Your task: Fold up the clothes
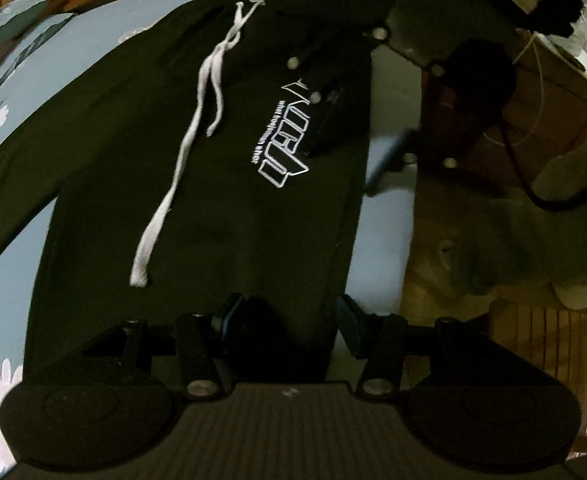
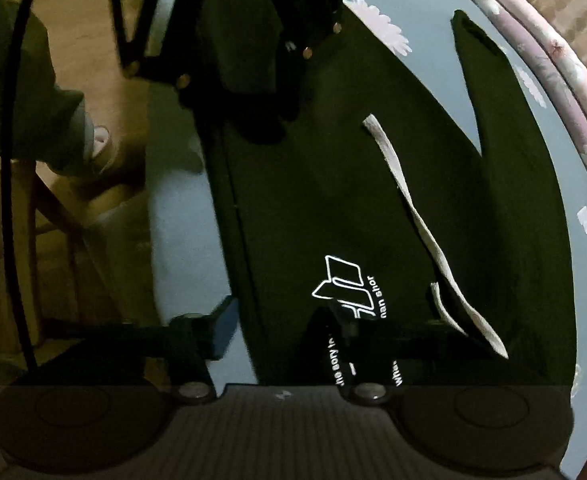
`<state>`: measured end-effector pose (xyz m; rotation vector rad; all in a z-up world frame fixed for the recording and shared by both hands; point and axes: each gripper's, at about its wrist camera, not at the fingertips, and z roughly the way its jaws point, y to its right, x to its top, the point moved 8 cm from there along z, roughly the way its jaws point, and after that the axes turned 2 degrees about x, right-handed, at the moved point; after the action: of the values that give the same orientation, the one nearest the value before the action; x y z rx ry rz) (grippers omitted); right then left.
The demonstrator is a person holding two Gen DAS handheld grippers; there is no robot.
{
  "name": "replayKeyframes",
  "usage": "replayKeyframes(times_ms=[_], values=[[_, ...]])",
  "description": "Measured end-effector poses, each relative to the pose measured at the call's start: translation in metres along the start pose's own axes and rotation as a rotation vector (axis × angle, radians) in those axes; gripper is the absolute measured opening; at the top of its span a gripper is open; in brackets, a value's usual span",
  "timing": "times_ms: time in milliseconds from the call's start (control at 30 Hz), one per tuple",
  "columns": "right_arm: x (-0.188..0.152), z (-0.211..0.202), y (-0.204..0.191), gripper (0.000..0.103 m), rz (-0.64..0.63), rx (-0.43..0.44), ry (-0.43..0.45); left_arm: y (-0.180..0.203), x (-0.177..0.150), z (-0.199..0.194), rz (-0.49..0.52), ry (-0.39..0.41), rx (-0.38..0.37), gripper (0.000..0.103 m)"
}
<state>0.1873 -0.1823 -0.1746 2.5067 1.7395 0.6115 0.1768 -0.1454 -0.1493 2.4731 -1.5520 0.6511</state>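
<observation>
A pair of black shorts [image 1: 221,184] lies flat on a blue flowered bedsheet [image 1: 9,208], with a white drawstring [image 1: 181,168] and a white outline logo [image 1: 281,160]. My left gripper [image 1: 291,316] stands over one leg end, its blue pads [image 1: 233,312] apart and dark cloth between them. Near the waistband, my right gripper [image 2: 283,324] straddles the shorts' side edge [image 2: 233,208]. One blue pad [image 2: 223,328] is over the sheet and the other finger is by the logo [image 2: 341,280]. No pad visibly pinches cloth. The right gripper [image 1: 345,164] also shows in the left wrist view.
The bed's near edge drops to a wooden floor [image 2: 89,40], where a person's green trouser leg and shoe [image 2: 97,140] stand. A black cable [image 2: 17,160] hangs there. Purple flowered trim [image 2: 553,80] borders the far side. Pillows [image 1: 21,24] lie beyond the waistband.
</observation>
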Motion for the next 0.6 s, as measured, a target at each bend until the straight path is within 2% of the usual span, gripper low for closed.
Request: replayKeyframes(times_ms=[33,100,167,267,300,367,500,600], values=[[0.0,0.0,-0.003,0.037,-0.014,0.014,-0.003,0.002,0.002,0.002,-0.001,0.0,-0.005,0.051],[0.001,-0.003,-0.01,0.016,-0.034,0.045,-0.012,0.006,0.005,0.006,0.001,-0.003,-0.016,0.051],[0.002,-0.004,-0.013,0.011,-0.032,0.065,-0.023,0.008,0.004,0.011,0.011,-0.029,-0.025,0.05],[0.003,-0.006,-0.015,0.004,-0.008,0.092,-0.034,0.005,-0.002,0.009,-0.008,-0.051,-0.063,0.022],[0.003,-0.009,-0.013,0.003,0.005,0.098,-0.033,0.005,-0.004,0.008,-0.015,-0.057,-0.07,0.007],[0.003,-0.013,-0.01,0.002,0.03,0.112,-0.033,0.006,-0.006,0.008,-0.026,-0.073,-0.078,0.006],[-0.001,-0.023,-0.016,0.0,0.039,0.16,-0.043,0.017,-0.013,-0.001,-0.048,-0.102,-0.148,0.004],[-0.006,-0.027,-0.028,0.002,-0.016,0.148,-0.052,0.021,-0.017,-0.008,-0.02,-0.1,-0.123,0.008]])
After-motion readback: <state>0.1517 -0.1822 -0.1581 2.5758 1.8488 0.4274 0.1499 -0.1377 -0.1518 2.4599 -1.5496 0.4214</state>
